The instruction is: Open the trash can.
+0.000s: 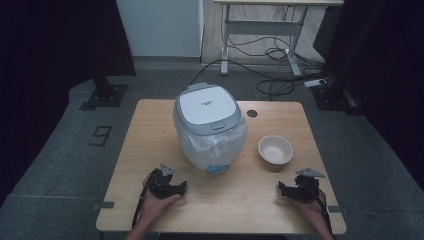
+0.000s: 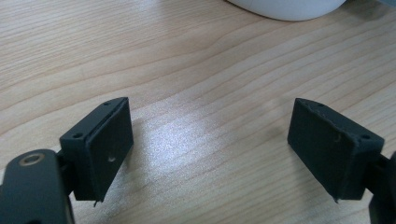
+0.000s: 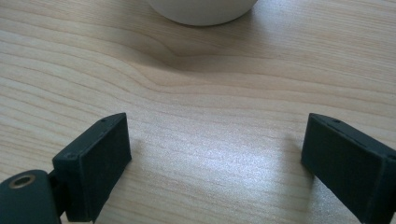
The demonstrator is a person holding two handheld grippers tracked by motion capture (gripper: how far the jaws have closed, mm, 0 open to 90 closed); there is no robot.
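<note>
Resting on the pale, grained wooden table (image 1: 150,210), the left gripper (image 1: 172,189) and right gripper (image 1: 291,191) gape wide, empty; between them stand a rounded white rice cooker (image 1: 210,125) and a smooth beige bowl (image 1: 275,150), grey carpet around.

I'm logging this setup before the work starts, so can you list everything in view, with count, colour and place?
rice cooker: one, white with a grey lid, lid shut, centre of the table
bowl: one, beige, empty, right of the rice cooker
table: one, light wood, with a round dark hole near its far edge
desk: one, white frame, on the floor behind the table
cables: several, black, on the floor under the desk
left gripper: one, black, jaws open, resting on the near left of the table
right gripper: one, black, jaws open, near right of the table
</note>
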